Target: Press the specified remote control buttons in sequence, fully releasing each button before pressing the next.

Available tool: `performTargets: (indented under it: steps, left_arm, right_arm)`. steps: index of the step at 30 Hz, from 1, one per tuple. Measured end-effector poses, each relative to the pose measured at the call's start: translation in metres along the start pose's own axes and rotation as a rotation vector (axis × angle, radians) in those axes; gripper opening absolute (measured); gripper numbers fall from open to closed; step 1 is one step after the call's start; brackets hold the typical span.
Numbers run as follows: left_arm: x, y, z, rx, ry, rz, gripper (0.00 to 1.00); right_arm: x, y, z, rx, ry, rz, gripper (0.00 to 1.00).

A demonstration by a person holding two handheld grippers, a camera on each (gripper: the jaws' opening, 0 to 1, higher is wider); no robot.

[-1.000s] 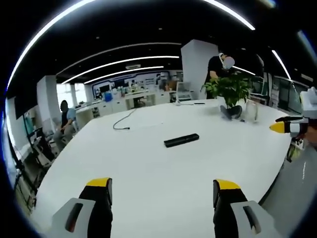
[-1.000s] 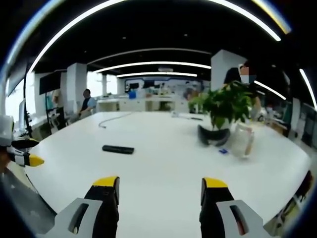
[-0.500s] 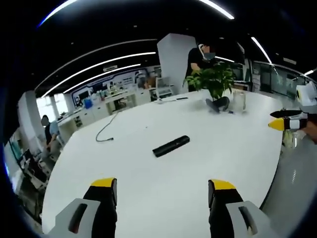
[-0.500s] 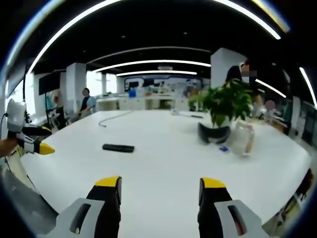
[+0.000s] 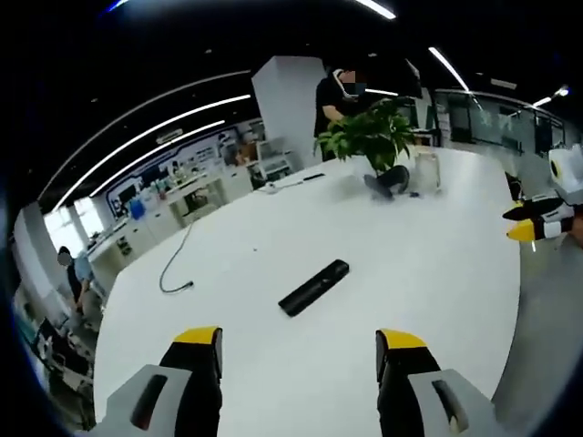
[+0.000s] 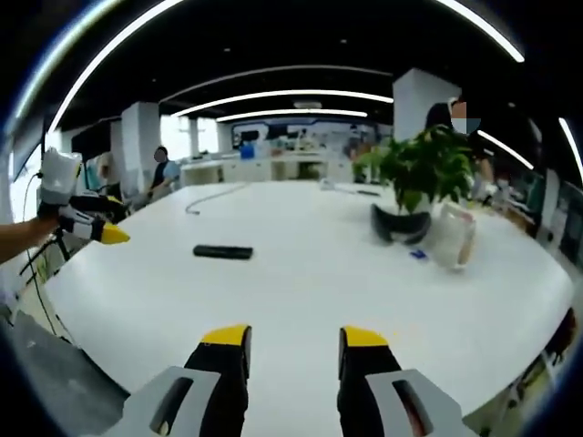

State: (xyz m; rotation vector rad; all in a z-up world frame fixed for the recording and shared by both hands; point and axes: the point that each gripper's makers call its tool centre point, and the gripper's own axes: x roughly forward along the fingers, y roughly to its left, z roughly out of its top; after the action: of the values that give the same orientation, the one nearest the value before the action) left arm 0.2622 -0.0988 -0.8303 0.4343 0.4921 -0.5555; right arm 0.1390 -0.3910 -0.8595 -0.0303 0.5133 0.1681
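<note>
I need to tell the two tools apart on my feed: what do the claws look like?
Both look alike. The left claw and right claw each have two black jaws with yellow tips, rising from light grey bodies with dark slots. Seen from the side in the other view, each shows a yellow pointed tip, black jaw and a white housing.

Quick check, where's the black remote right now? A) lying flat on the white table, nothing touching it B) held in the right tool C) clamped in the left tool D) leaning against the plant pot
A: the slim black remote control lies flat on the white table, clear of the left tool and right tool, both empty.
</note>
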Motion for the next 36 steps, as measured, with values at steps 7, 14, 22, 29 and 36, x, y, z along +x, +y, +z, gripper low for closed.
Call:
performTargets:
  steps: [7,14,22,29,36]
  left_arm:
    - [0.018,-0.001,0.013,0.017,0.01,-0.052,0.69]
    - [0.038,0.002,0.023,0.078,0.047,-0.101,0.63]
    - [0.068,0.004,0.026,0.151,0.111,-0.166,0.59]
    - [0.09,0.0,0.028,0.231,0.151,-0.225,0.55]
    - [0.116,0.001,0.02,0.316,0.237,-0.291,0.55]
  right_arm:
    - [0.001,0.0,-0.012,-0.017,0.077,-0.001,0.16]
    - [0.001,0.001,-0.025,-0.019,0.159,0.002,0.0]
    - [0.001,-0.002,-0.033,-0.022,0.203,-0.009,0.0]
    - [0.001,-0.002,-0.036,-0.006,0.23,-0.006,0.0]
    - [0.001,-0.003,-0.041,-0.008,0.259,-0.01,0.0]
